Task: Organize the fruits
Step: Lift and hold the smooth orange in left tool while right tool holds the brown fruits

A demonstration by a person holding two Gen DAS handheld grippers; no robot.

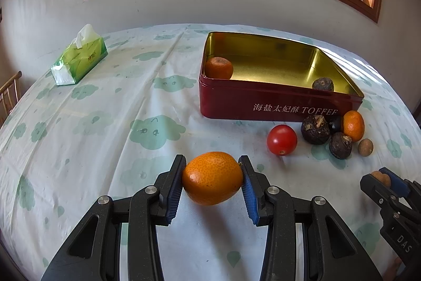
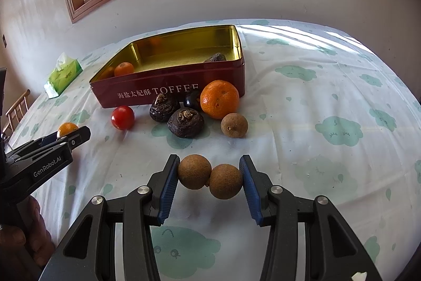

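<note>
The left gripper [image 1: 212, 179] is clamped on a kumquat [image 1: 212, 177], its blue pads [image 1: 174, 191] pressing the fruit from both sides and holding it clear of the cloth [image 1: 105, 128]. The right gripper [image 2: 209, 177] grips a pair of joined longans [image 2: 210, 176] end to end, one pad against each (they sit side by side, touching, lifted above the cloth).

Ahead stands an open red tin [image 2: 168, 94] with a gold inside, marked TOFFEE on its near wall. Inside it lie a small orange [image 1: 219, 68] in the near left corner and a dark water chestnut [image 1: 323, 84] against the near wall on the right.

Loose fruit is bunched on the cloth just in front of the tin's right end: a cherry tomato [image 2: 122, 117] a little apart to the left, two water chestnuts [image 2: 175, 113] touching one another, a small dark round fruit [image 2: 192, 99] behind them against the tin (too hidden to name), a mandarin [image 2: 219, 99] right beside the tin, and a single longan [image 2: 234, 125] nearest the right gripper.

A green tissue pack [image 1: 79, 55] rests well to the left of the tin, near the far edge. A chair back [image 1: 9, 94] shows past the left edge of the table. In the right wrist view, fingers of the person's hand [image 2: 23, 236] wrap the left gripper's handle.
</note>
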